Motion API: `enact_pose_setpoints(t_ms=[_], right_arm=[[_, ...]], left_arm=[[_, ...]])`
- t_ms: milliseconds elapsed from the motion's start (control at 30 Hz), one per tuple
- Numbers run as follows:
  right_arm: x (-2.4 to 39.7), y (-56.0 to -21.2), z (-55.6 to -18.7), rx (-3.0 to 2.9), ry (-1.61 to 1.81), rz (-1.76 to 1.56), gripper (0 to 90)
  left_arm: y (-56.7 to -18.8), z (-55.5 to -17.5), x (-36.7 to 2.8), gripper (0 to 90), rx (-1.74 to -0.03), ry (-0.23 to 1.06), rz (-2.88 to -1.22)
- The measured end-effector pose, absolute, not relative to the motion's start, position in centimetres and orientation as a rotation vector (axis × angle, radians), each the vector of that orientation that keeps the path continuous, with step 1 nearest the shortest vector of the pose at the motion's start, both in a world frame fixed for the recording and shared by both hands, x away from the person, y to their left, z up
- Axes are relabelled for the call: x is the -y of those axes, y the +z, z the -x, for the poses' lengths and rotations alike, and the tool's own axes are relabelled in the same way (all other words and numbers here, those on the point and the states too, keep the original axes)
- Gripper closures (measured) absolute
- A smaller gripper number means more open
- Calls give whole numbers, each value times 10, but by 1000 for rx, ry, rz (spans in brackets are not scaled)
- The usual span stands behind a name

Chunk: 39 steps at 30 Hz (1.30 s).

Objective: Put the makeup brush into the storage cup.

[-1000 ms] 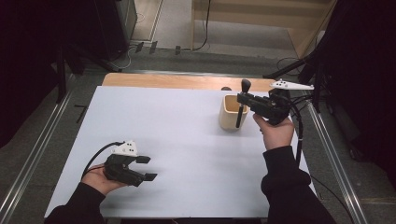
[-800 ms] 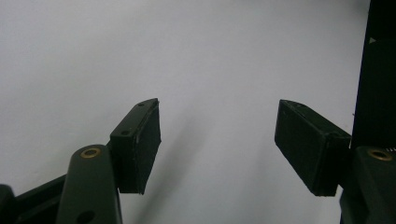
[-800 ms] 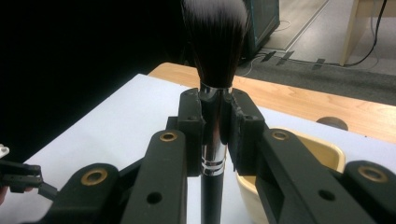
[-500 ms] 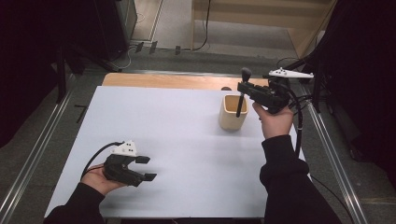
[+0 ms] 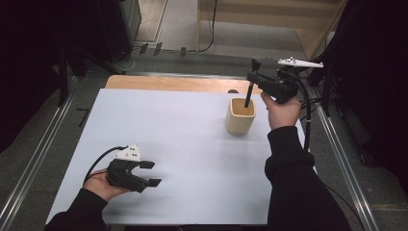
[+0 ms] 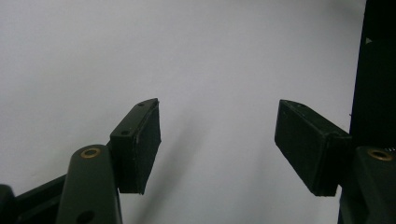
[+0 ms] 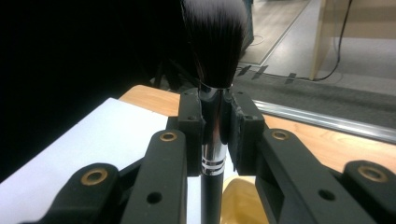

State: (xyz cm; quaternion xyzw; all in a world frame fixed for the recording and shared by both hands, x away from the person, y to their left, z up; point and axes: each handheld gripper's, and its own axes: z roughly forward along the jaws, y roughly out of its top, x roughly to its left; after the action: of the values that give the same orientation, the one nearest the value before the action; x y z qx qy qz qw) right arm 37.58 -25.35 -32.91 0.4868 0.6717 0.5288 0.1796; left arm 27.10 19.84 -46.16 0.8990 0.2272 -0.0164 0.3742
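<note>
Right now your right tongs pinch the makeup brush by its ferrule, its handle tip dipping into the wooden cup (left tongs rest spread on the bench), so next, I judge, lift straight up to clear the rim.

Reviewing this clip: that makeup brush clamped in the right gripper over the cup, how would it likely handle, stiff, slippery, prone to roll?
The brush probably stays rigid: its handle runs straight down toward the cup. The shiny metal collar between the right gripper's pads looks smooth, so it might slip if the grip is loose. Its round, slim handle would likely roll if laid on the table; the soft bristles should bend easily.
</note>
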Motion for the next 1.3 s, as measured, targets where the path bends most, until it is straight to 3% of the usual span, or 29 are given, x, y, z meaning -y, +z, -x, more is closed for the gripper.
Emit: enact_pose_setpoints(t_ms=[1300], right_arm=[[245,-377,-407,-1858,1400,-1419,778]], left_arm=[[-461,-270,-197,313,-563,-55,-2294]])
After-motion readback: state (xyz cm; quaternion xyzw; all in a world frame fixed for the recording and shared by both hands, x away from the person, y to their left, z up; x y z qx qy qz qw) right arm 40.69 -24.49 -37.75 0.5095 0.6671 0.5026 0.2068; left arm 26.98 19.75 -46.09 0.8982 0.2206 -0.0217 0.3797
